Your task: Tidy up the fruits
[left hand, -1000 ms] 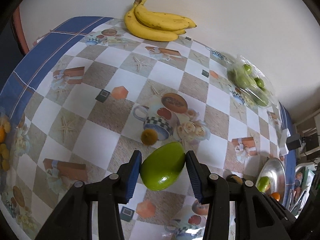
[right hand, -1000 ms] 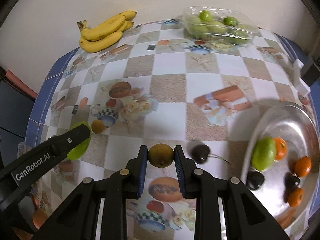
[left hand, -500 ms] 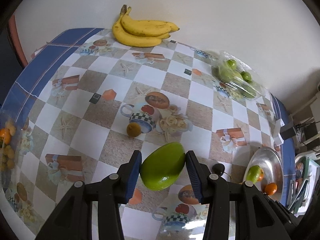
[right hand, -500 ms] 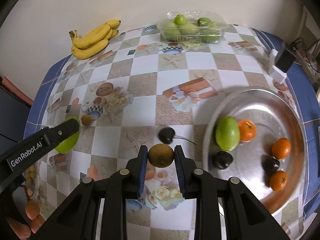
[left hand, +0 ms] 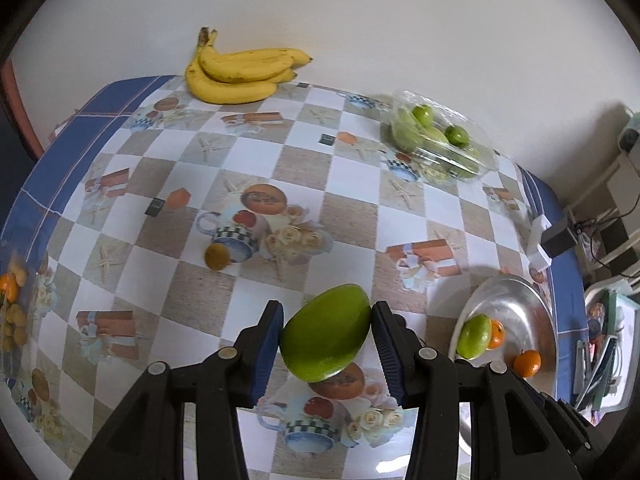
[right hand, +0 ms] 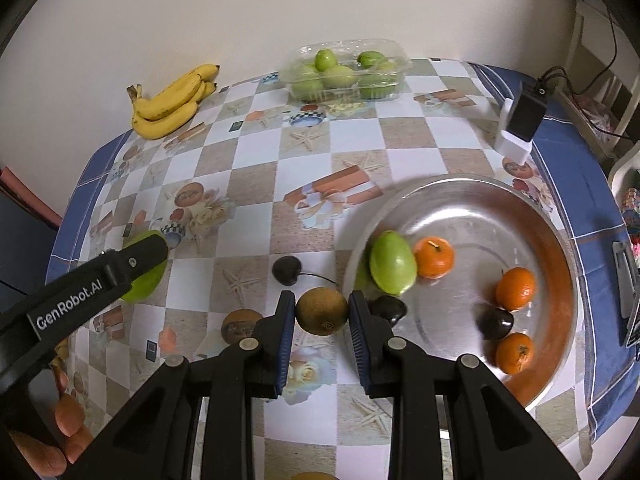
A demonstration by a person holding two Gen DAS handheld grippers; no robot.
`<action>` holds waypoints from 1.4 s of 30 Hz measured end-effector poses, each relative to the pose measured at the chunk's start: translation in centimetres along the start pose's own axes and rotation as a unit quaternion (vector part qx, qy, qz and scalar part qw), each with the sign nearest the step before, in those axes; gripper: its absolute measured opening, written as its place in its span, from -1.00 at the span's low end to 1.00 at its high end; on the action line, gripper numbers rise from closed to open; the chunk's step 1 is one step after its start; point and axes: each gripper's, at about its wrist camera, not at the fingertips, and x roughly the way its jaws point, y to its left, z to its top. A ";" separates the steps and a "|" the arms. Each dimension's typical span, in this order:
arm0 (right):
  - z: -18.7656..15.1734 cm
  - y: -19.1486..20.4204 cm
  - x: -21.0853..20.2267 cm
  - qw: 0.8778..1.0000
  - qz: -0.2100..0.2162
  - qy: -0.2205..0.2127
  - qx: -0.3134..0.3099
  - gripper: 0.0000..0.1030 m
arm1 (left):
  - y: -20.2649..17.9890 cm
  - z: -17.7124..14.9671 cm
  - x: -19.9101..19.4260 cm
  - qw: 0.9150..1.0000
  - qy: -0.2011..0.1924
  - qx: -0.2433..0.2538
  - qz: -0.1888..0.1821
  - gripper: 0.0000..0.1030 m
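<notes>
Sitting between left tongs (left hand: 326,338): mango (left hand: 325,333)

Both cams ride right on the grippers, fisheye, looking steeply down along the fingers from above the checkered table (left hand: 348,216). The left one faces the back wall, bananas (left hand: 240,74) up top, the metal tray (left hand: 532,304) squeezed off to its right edge. The right one sits closer to that tray (right hand: 556,240), so it fills the right side of its view. They overlap a lot: bananas (right hand: 172,102), the clear box of green fruit (right hand: 346,70), tray. The right cam even catches the left gripper (right hand: 140,258) poking in from its left.
</notes>
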 end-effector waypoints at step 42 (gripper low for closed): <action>-0.5 -14.5 -0.1 0.987 -0.020 0.018 0.159 -0.44 | -15.0 -5.9 2.8 0.980 0.061 0.186 -0.034 -0.05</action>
